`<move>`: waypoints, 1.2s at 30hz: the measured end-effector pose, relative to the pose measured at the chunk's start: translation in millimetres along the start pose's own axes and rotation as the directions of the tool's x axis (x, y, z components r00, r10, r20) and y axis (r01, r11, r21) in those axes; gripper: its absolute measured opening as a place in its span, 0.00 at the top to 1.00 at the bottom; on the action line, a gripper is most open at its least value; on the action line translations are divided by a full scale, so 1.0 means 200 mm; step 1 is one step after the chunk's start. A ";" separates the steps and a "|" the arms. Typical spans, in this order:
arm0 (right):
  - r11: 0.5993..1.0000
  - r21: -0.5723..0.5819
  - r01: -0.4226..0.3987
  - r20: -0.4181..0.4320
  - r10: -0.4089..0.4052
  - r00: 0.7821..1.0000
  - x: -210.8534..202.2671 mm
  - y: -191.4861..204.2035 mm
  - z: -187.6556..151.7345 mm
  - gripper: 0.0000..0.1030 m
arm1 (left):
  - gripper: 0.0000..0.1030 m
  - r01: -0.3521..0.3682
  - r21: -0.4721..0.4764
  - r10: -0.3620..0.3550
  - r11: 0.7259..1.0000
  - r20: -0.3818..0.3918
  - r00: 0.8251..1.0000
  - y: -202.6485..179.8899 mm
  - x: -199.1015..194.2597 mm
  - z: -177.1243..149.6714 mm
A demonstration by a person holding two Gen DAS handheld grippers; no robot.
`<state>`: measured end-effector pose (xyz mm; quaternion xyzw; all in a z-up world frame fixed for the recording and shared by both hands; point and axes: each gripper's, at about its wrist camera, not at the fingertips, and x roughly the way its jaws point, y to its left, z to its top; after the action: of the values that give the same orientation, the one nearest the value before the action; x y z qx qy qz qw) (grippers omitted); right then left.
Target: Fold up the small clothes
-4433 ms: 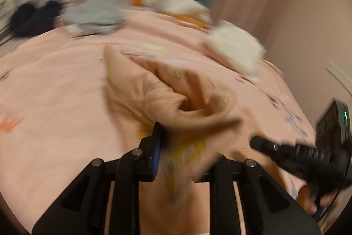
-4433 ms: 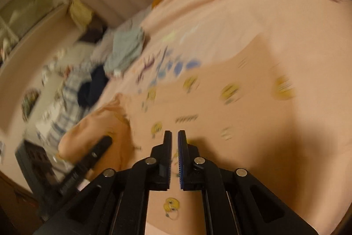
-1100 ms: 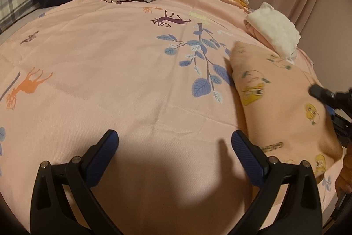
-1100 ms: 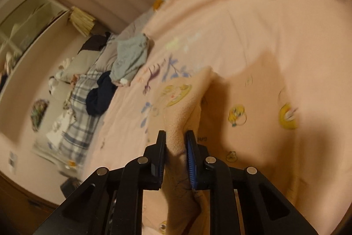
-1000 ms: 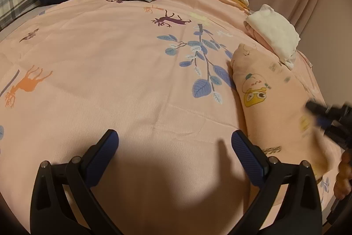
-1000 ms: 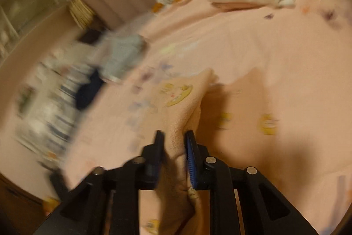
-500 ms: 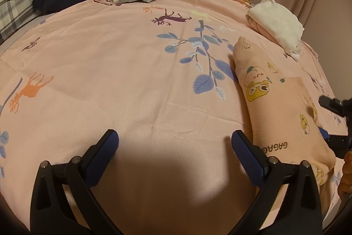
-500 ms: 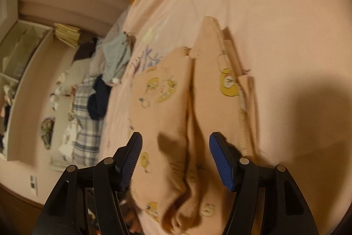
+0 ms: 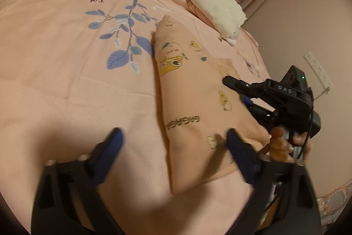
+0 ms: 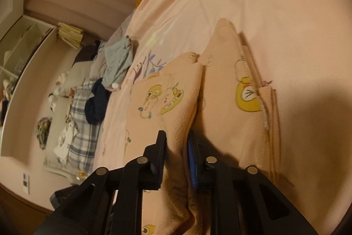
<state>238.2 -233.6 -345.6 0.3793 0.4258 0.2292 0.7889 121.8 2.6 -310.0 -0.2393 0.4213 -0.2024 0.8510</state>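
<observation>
Left wrist view: left tongs wide open, empty, now swung over the near end of the peach garment; half a second ago they sat over bare bed sheet. Right tongs visible at the garment's far-right edge.

Right wrist view: right tongs were spread, now closed on the garment's folded edge. Likely regrip for the next fold; left side not yet gripped.
</observation>
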 end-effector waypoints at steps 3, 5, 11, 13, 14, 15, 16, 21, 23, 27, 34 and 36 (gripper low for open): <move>1.000 0.017 -0.019 0.018 0.019 1.000 -0.04 0.00 0.00 0.83 | 0.41 0.145 -0.077 -0.149 0.986 -0.043 0.988 0.02 0.01 0.01; 0.998 0.002 -0.065 0.073 0.065 0.995 -0.12 0.03 0.00 0.83 | 0.47 0.198 -0.098 -0.206 0.975 -0.077 0.975 0.01 0.04 0.02; 0.998 -0.042 -0.047 0.211 0.055 0.976 -0.33 0.03 0.01 0.88 | 0.35 0.174 -0.048 -0.178 0.984 -0.101 0.979 -0.07 0.07 0.01; 1.000 -0.010 -0.003 0.246 0.006 0.969 -0.36 -0.02 0.01 0.88 | 0.22 0.187 -0.017 -0.188 0.982 -0.133 0.973 -0.10 0.06 0.01; 1.000 0.025 -0.008 0.228 0.002 0.974 -0.36 -0.07 0.02 0.88 | 0.17 0.189 0.022 -0.182 0.982 -0.165 0.969 -0.14 0.05 0.01; 0.998 0.055 -0.019 0.188 0.008 0.982 -0.35 -0.10 0.03 0.88 | 0.16 0.185 0.053 -0.173 0.981 -0.183 0.968 -0.16 0.04 0.00; 0.997 0.068 -0.031 0.165 0.020 0.986 -0.33 -0.12 0.03 0.84 | 0.14 0.175 0.092 -0.155 0.980 -0.194 0.969 -0.19 0.04 -0.01; 0.999 0.037 -0.027 0.087 0.023 0.996 -0.25 -0.06 0.03 0.54 | 0.12 0.091 0.237 -0.043 0.967 -0.202 0.978 -0.28 0.10 -0.07; 0.999 0.025 -0.025 0.044 0.024 0.999 -0.21 -0.04 0.02 0.43 | 0.13 0.072 0.282 -0.017 0.957 -0.196 0.981 -0.29 0.10 -0.09; 0.999 0.019 0.034 -0.014 -0.034 0.999 -0.09 0.00 0.01 0.43 | 0.14 0.040 0.283 0.012 0.958 -0.180 0.984 -0.29 0.08 -0.13; 0.994 -0.032 0.103 -0.005 -0.103 0.995 0.01 0.05 -0.01 0.76 | 0.14 0.133 0.079 -0.120 0.988 -0.144 0.982 -0.19 0.08 -0.11; 0.999 0.006 0.034 0.012 -0.034 0.999 -0.02 0.02 0.00 0.80 | 0.16 0.147 0.038 -0.141 0.988 -0.135 0.981 -0.18 0.07 -0.10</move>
<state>236.3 -233.5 -341.0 0.3758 0.4282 0.2122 0.7940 108.6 -38.5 -309.5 -0.2348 0.4534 -0.2889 0.8098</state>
